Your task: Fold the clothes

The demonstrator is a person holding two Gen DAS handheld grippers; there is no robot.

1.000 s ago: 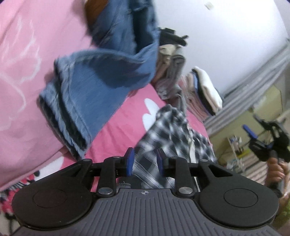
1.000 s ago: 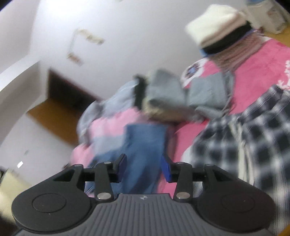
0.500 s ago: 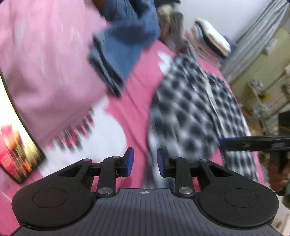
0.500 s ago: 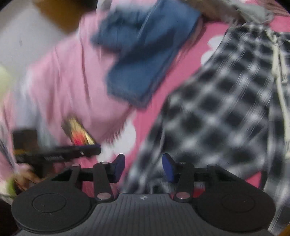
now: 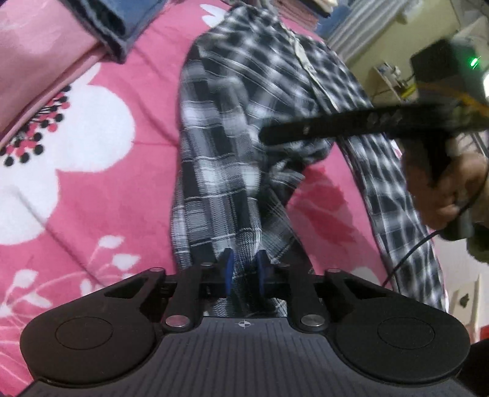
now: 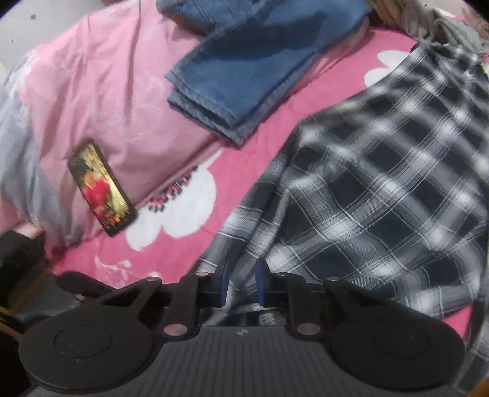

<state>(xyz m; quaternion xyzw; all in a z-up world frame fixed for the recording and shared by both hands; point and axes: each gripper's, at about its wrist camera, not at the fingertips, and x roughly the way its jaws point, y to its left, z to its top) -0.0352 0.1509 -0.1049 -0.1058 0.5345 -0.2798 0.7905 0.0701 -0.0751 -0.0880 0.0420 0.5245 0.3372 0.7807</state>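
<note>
A black-and-white plaid shirt (image 5: 232, 128) lies spread on the pink flowered bed cover (image 5: 101, 171); it also shows in the right wrist view (image 6: 382, 195). My left gripper (image 5: 243, 271) is low over the shirt's near edge, its blue pads apart with plaid cloth between them. My right gripper (image 6: 240, 282) is also at the shirt's near edge, pads apart with cloth between them. In the left wrist view the right gripper (image 5: 351, 125) crosses above the shirt, held by a hand (image 5: 446, 189).
Folded blue jeans (image 6: 253, 73) rest on a pink pillow (image 6: 101, 91) at the back left. A lit phone (image 6: 102, 189) lies on the pillow's near corner. More folded clothes (image 6: 440, 27) are piled at the far edge of the bed.
Both grippers have swung down from facing the room and the jeans to the near edge of the plaid shirt. Cloth now sits between each pair of pads.
</note>
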